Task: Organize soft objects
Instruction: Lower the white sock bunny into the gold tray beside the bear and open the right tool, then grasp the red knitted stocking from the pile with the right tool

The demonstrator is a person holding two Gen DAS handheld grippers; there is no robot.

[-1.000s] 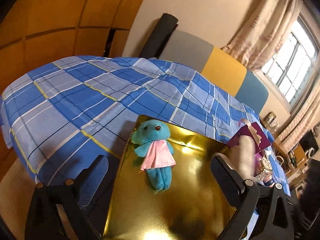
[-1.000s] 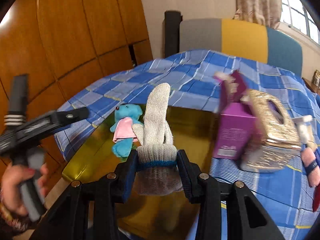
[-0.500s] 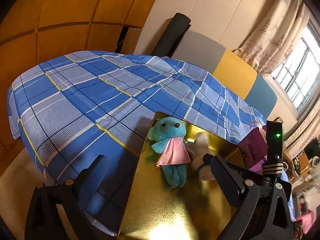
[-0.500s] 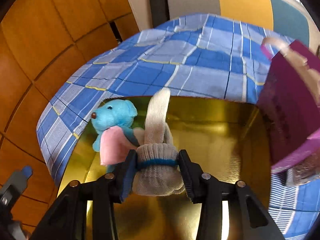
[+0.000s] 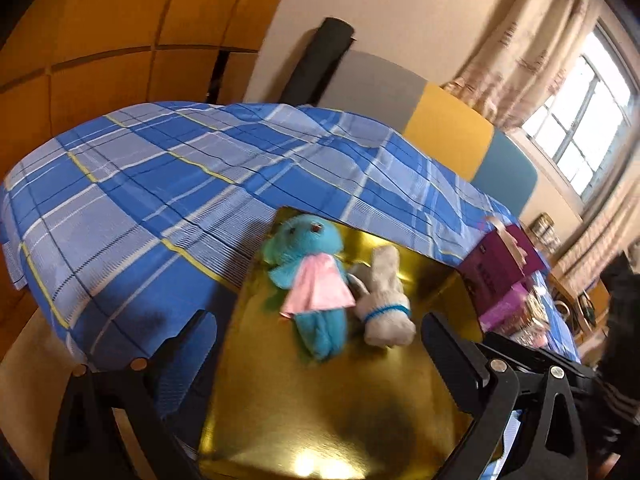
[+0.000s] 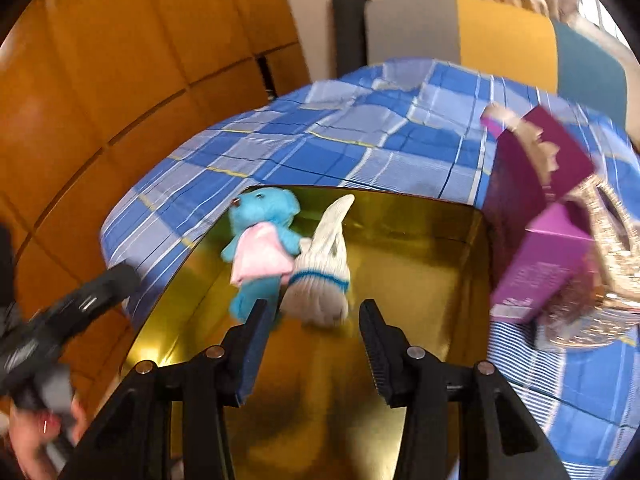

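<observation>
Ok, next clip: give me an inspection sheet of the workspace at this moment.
Surface: blue plaid bedspread under a gold tray.
Job's things: blue plush toy and white glove lie side by side in the tray, touching.
Clutter: purple box, glittery gold tissue box beside the tray.
Grippers: left gripper open, empty; right gripper open, just short of the glove.
Cables: nothing seen.
Surroundings: wooden panels, colour-block headboard, curtained window.

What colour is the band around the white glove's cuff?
Blue, on the white glove; clearest in the right wrist view.

Glossy gold tray point(image 6: 420, 264); knitted sock point(image 6: 320, 280); fuzzy plush bear point(image 6: 260, 220); woven cotton sheet point(image 5: 160, 184).
</observation>
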